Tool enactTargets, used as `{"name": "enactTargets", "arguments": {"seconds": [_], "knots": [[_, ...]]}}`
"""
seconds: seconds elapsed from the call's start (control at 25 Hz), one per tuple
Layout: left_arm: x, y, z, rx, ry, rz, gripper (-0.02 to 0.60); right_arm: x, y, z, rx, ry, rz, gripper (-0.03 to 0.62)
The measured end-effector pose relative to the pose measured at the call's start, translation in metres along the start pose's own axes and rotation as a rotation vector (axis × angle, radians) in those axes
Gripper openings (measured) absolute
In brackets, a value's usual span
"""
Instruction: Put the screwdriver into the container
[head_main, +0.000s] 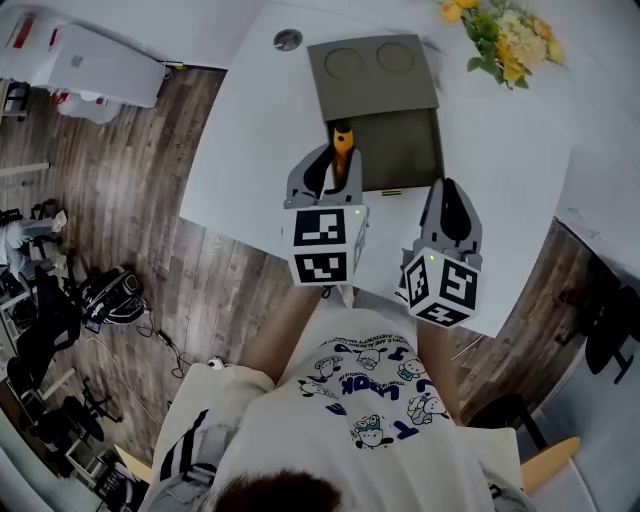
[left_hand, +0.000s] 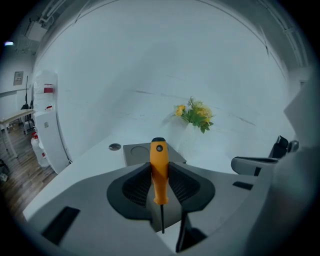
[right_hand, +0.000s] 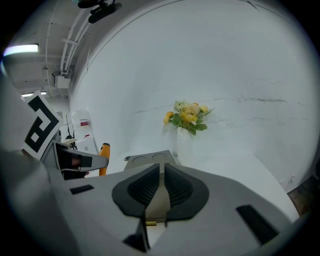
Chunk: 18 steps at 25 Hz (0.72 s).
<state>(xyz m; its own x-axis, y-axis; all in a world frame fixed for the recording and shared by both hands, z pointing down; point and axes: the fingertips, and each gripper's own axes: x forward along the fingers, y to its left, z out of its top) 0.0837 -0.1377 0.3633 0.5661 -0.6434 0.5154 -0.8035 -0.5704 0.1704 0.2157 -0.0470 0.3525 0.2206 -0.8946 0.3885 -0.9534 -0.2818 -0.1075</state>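
Observation:
An orange-handled screwdriver (head_main: 342, 147) stands upright between the pads of my left gripper (head_main: 335, 165), which is shut on its handle. Its thin shaft (left_hand: 162, 217) points down toward me. The grey container (head_main: 405, 150) lies open on the white table, its lid (head_main: 372, 66) with two round dents folded back. In the head view the screwdriver is at the container's near left edge. My right gripper (head_main: 450, 205) hangs at the container's near right corner, shut with nothing in it. Past its jaws in the right gripper view (right_hand: 161, 172) I see the container (right_hand: 150, 159) and the screwdriver (right_hand: 104, 157) to the left.
A vase of yellow flowers (head_main: 505, 35) stands at the table's far right. A small round metal disc (head_main: 288, 40) is set in the table behind the container. The table's curved near edge (head_main: 230, 235) is close below both grippers. A dark chair (head_main: 610, 330) stands to the right.

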Motion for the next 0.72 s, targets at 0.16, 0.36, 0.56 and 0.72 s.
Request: {"name": "enactTargets", "arguments": {"seconds": [0.16,0.36,0.56,0.72], "knots": [[0.015,-0.006,-0.006,0.007,0.031,-0.004,0.115,0.007,-0.015,-0.007,0.014,0.022,-0.016,0.044],[0.029,-0.011,-0.019,0.017,0.076,0.002,0.115,0.014,-0.028,-0.016,0.030,0.050,-0.028,0.044],[0.042,-0.015,-0.029,0.030,0.116,0.006,0.115,0.023,-0.036,-0.023,0.047,0.074,-0.029,0.044],[0.053,-0.021,-0.037,0.055,0.142,0.005,0.115,0.028,-0.041,-0.029,0.063,0.091,-0.027,0.044]]}}
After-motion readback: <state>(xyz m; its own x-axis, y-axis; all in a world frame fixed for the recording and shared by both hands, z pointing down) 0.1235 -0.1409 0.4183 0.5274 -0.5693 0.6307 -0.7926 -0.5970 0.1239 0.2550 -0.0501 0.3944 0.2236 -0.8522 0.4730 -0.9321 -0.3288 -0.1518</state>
